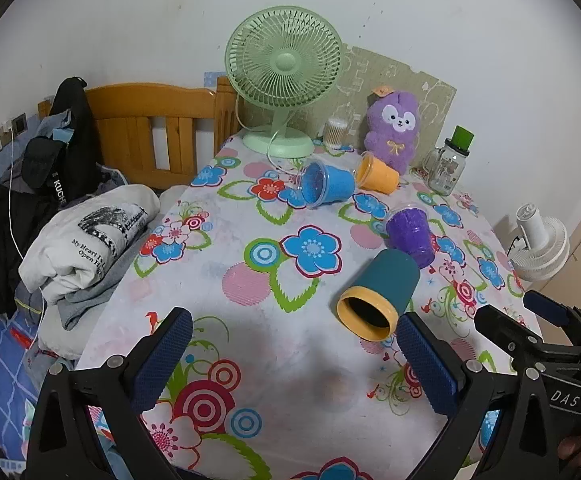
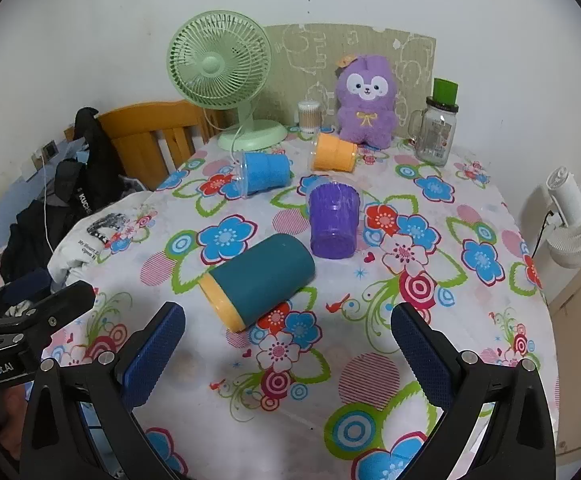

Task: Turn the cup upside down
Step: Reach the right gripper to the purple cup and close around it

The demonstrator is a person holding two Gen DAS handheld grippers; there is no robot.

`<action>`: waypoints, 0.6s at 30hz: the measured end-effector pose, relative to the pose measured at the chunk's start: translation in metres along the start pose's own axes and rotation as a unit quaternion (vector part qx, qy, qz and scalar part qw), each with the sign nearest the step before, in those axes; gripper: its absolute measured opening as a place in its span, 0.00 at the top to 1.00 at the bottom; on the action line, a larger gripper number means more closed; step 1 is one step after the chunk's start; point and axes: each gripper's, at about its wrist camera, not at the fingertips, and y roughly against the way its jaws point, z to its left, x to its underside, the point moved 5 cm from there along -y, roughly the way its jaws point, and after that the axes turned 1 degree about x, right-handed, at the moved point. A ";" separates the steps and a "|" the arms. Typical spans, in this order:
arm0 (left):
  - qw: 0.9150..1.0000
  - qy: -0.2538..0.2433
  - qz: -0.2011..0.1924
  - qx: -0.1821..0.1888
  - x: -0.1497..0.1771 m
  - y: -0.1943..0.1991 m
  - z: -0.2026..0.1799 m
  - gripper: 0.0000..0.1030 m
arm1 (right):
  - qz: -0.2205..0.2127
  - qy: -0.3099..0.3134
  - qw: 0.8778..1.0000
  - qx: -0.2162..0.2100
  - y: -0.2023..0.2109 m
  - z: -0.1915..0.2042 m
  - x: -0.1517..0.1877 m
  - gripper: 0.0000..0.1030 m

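White walls back a table covered with a flowered cloth (image 1: pixel 274 360) in pink, blue and green. Beside the table, a folded white shirt (image 1: pixel 90 236) carries print that partly reads "My Heart Is" and "Open", and a black strap (image 1: pixel 59 188) above it shows the letters "KUCHE" (the rest is cut off). Seen from the left wrist view, the other tool's body bears "DAS"; seen from the right wrist view, the other tool's body bears "GenRobot.AI".

Four cups lie tipped on their sides. Nearest is a teal cup (image 1: pixel 378 292) with a yellow rim, its open mouth turned toward the left gripper (image 1: pixel 294 350). That gripper's fingers are spread wide and hold nothing; the cup's yellow rim sits just beside the inner face of its right-hand finger, apart from the left-hand one. In the right wrist view the same teal cup (image 2: pixel 256 282) lies just ahead of the right gripper (image 2: pixel 288 332), nearer its left-hand finger, not between the pads. Those fingers are also spread wide and empty.

Behind the teal cup lies a purple cup (image 2: pixel 334 220), then a blue cup (image 2: pixel 266 172) and an orange cup (image 2: pixel 332 154). Along the far edge stand a green desk fan (image 2: pixel 220 68), a purple plush toy (image 2: pixel 366 104) and a glass jar mug (image 2: pixel 436 128) with a green top.
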 end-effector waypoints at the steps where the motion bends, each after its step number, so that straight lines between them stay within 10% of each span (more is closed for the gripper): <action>1: 1.000 0.000 0.002 0.000 0.000 -0.002 0.001 0.00 | 0.002 -0.001 1.000 0.001 -0.003 -0.001 0.000 0.00; 18: 0.998 -0.047 0.029 -0.022 -0.042 -0.083 -0.012 0.00 | 0.031 -0.008 0.999 0.029 -0.084 -0.036 -0.053 0.00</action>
